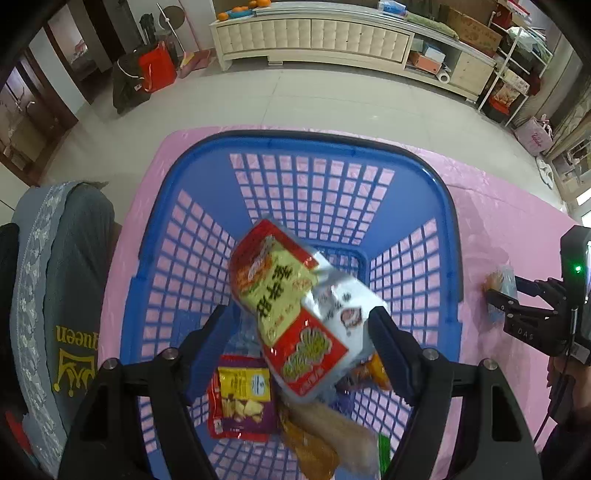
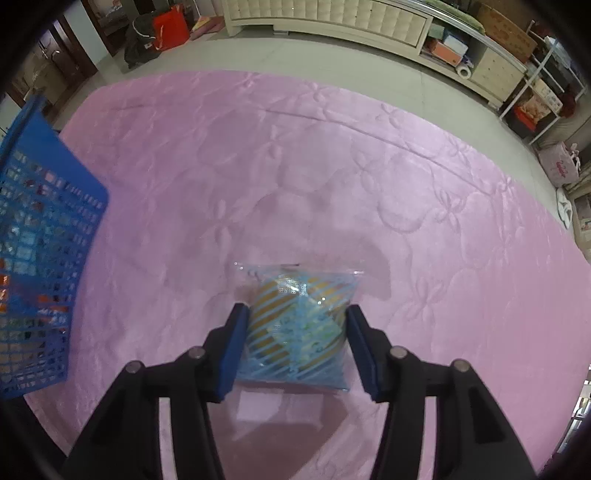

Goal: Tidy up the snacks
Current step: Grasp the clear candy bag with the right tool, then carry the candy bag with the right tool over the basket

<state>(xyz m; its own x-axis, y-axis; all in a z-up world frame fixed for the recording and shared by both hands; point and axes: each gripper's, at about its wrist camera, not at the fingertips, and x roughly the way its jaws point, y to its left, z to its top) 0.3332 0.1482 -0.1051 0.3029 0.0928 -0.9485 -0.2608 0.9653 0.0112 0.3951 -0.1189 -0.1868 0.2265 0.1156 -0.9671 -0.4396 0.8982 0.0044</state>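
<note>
the left gripper (image 1: 297, 325) has its jaws spread above the blue basket (image 1: 207, 206), and a red-and-yellow snack pack (image 1: 291, 299) sits tilted between them, its silvery edge against the right pad while the left pad stands clear of it — no pinch there. the right gripper (image 2: 293, 339) points down at a blue-striped clear packet (image 2: 297, 325) lying on the pink bed cover (image 2: 295, 166); its jaws flank the packet on both sides, the pads right at its edges, though whether they actually press it i cannot tell. only the left wrist view looks into the basket: under the tilted pack lie a purple-and-yellow snack bag (image 1: 242, 397), a brown pouch (image 1: 325, 435) and an orange packet (image 1: 373, 369), partly hidden. it also catches the right gripper from the side, off to the right of the basket, with the striped packet at its tips. the right wrist view shows just the basket's outer wall at the left edge — well apart from the packet — and a cream cabinet (image 2: 332, 18) across the floor.
</note>
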